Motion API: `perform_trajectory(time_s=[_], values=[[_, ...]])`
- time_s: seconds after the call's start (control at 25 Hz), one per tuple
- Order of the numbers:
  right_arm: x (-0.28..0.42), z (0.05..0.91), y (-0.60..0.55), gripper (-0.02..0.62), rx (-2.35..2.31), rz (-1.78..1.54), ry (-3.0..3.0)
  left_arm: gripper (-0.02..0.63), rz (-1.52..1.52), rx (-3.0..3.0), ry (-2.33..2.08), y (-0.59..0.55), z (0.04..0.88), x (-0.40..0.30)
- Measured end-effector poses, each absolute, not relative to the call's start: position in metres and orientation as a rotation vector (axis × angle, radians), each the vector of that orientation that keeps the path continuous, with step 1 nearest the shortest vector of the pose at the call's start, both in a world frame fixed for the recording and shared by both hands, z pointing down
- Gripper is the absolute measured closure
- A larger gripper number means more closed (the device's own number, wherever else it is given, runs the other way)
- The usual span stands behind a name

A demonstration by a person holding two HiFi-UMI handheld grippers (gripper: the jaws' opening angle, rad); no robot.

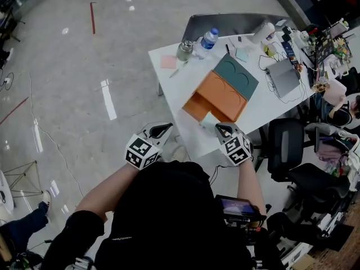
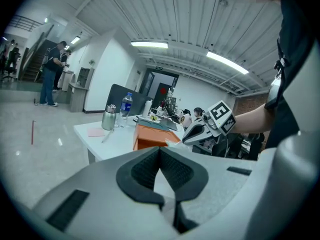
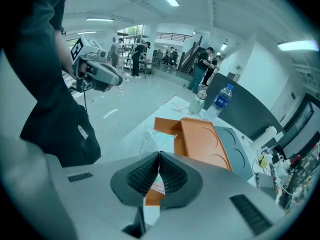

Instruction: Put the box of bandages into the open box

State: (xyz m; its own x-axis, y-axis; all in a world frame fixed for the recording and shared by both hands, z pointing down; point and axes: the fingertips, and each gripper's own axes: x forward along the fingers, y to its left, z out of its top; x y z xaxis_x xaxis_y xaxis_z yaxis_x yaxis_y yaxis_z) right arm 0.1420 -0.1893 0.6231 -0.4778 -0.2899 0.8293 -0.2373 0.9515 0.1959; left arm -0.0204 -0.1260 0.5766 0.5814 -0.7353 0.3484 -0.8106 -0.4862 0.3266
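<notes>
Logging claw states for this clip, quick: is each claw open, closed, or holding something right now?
Left claw: closed, tips together, holding nothing.
Right claw: closed, tips together, holding nothing.

The left forearm (image 1: 104, 193) and right forearm (image 1: 251, 179) are bare and reach forward from the black-clad torso, elbows bent and spread out to the sides. The left gripper (image 1: 163, 129) is held out in front of the chest, its jaws pressed together at the tips with nothing between them (its own view shows the ridged pads meeting). The right gripper (image 1: 221, 129) sits level with it and well apart, its jaws likewise closed tip to tip and empty. Both grippers angle slightly inward, towards each other.
</notes>
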Motion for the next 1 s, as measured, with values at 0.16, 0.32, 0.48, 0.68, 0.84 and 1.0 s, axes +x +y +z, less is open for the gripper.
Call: perform_trajectory(time_s=[0.16, 0.32, 0.48, 0.68, 0.84, 1.0], values=[[0.139, 0.632, -0.208, 0.568, 0.362, -0.067, -2.063, 0.598, 0.22, 2.319, -1.294, -0.124, 0.579, -0.022], [0.135, 0.64, -0.224, 0.568, 0.368, -0.048, -2.042, 0.598, 0.223, 2.274, -1.356, -0.119, 0.578, -0.029], [0.124, 0.653, -0.232, 0.568, 0.33, -0.038, -2.03, 0.598, 0.224, 2.218, -1.422, -0.112, 0.58, -0.039], [0.111, 0.67, -0.237, 0.568, 0.299, -0.037, -2.003, 0.598, 0.228, 2.151, -1.482, -0.098, 0.585, -0.05], [0.103, 0.681, -0.24, 0.568, 0.301, -0.03, -1.977, 0.598, 0.224, 2.098, -1.525, -0.086, 0.589, -0.059], [0.093, 0.69, -0.243, 0.568, 0.295, -0.034, -1.959, 0.598, 0.215, 2.051, -1.564, -0.078, 0.593, -0.067]])
